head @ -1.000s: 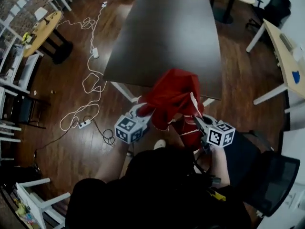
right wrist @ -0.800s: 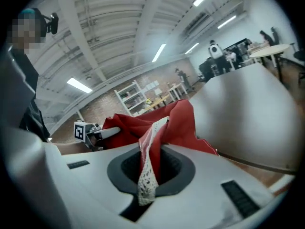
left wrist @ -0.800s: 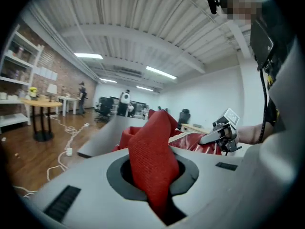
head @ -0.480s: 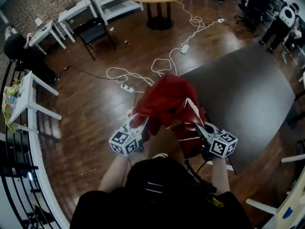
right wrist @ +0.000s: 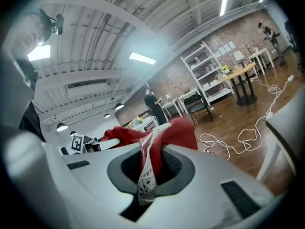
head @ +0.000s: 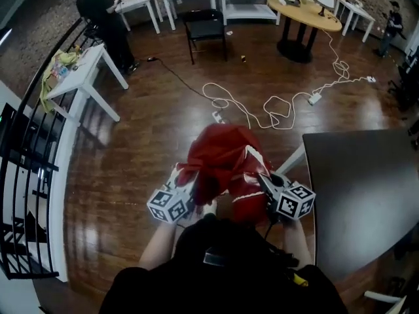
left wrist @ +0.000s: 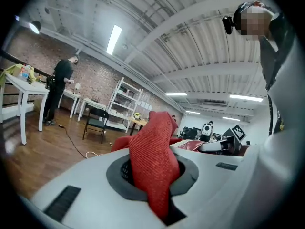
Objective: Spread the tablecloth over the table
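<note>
The left gripper [left wrist: 151, 178] was closed on a fold of the red tablecloth [head: 222, 159], and the right gripper [right wrist: 148, 173] pinched its white patterned edge. The bunched cloth hung between them over the wooden floor [head: 150, 142], just beside the near left corner of the dark table [head: 366, 195]. A white cable [head: 275, 110] lay farther off.

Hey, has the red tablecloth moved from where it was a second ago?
Yes. The tablecloth was over the near edge of the table; now it is left of it, above the floor.
</note>
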A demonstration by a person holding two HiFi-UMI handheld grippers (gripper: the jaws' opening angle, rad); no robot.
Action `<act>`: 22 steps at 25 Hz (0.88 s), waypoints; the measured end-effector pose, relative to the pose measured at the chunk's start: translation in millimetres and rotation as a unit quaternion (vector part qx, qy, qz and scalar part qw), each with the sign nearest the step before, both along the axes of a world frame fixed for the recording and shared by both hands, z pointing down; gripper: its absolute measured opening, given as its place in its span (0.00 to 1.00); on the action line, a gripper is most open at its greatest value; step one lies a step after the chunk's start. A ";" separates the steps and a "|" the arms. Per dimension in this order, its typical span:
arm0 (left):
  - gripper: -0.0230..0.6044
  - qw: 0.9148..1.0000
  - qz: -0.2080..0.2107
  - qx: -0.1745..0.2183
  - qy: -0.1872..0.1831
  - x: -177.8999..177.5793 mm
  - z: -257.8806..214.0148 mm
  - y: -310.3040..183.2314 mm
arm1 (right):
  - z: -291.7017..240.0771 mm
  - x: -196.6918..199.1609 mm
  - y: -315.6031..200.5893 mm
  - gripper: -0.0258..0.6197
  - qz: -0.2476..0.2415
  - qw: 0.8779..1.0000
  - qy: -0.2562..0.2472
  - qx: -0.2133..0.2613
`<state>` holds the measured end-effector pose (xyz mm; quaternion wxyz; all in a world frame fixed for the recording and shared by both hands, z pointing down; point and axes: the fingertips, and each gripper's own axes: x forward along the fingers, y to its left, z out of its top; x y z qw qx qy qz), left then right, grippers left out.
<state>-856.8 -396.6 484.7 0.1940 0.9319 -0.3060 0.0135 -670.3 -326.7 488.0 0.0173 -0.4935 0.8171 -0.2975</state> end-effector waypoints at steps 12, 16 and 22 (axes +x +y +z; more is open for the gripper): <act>0.09 0.993 0.075 0.077 0.048 20.4 -44.3 -158.4 | -47.6 27.2 -141.2 0.06 0.095 0.992 0.051 0.062; 0.09 0.993 0.066 0.067 0.073 13.3 -42.0 -202.2 | -51.2 24.4 -180.4 0.06 0.099 0.990 0.069 0.067; 0.09 0.995 0.052 0.020 0.078 28.0 -31.7 -269.1 | -46.8 40.5 -251.3 0.06 0.079 0.994 0.062 0.043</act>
